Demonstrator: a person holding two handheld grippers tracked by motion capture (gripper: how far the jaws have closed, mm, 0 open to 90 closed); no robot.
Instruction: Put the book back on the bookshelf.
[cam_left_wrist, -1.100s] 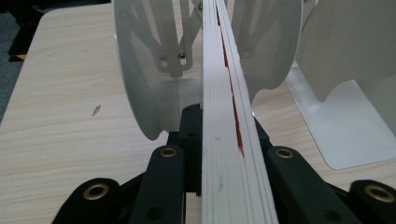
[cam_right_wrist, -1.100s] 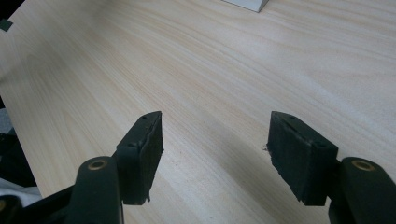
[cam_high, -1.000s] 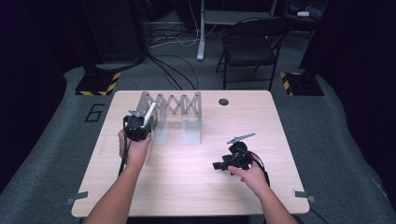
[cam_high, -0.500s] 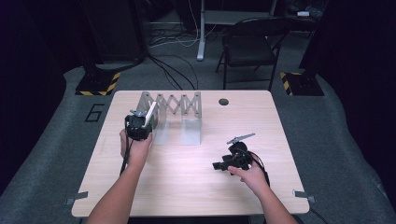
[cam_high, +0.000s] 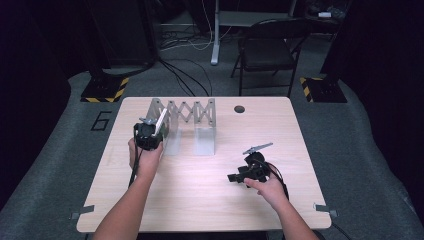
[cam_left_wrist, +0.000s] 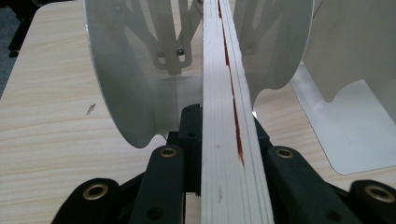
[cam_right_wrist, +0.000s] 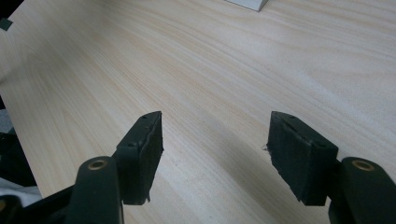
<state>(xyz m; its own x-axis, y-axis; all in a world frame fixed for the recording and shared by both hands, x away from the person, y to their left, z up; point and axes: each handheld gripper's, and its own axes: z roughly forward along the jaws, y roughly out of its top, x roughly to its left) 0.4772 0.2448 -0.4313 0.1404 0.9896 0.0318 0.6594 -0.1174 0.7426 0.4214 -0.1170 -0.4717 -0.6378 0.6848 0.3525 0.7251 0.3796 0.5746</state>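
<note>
At the near edge of the table (cam_high: 200, 210), two forearms come in from the bottom of the high view. The right hand (cam_high: 267, 186) holds the right gripper (cam_high: 235, 177) low over bare wood on the right half; its jaws stand wide apart with nothing between them, and the right gripper view shows just wood grain between the two black pads (cam_right_wrist: 142, 154). A grey plate sticks up from its top. The left hand (cam_high: 145, 159) holds the left gripper (cam_high: 156, 131) farther back on the left side, jaws clamped on a thin pale book (cam_left_wrist: 229, 140), held edge-on with a red streak down its edge. The book (cam_high: 160, 121) tilts up toward the metal rack (cam_high: 185, 112), a folding file holder with scissor-style links along the back and flat white dividers (cam_left_wrist: 135, 79). In the left gripper view the book's far end sits between two dividers, near the leftmost slot; cannot tell if it touches the rack base. A small dark hole (cam_high: 239, 108) sits in the tabletop right of the rack. Beyond the table stand a folding chair (cam_high: 267, 50), floor cables and a yellow-black striped base (cam_high: 104, 90).
</note>
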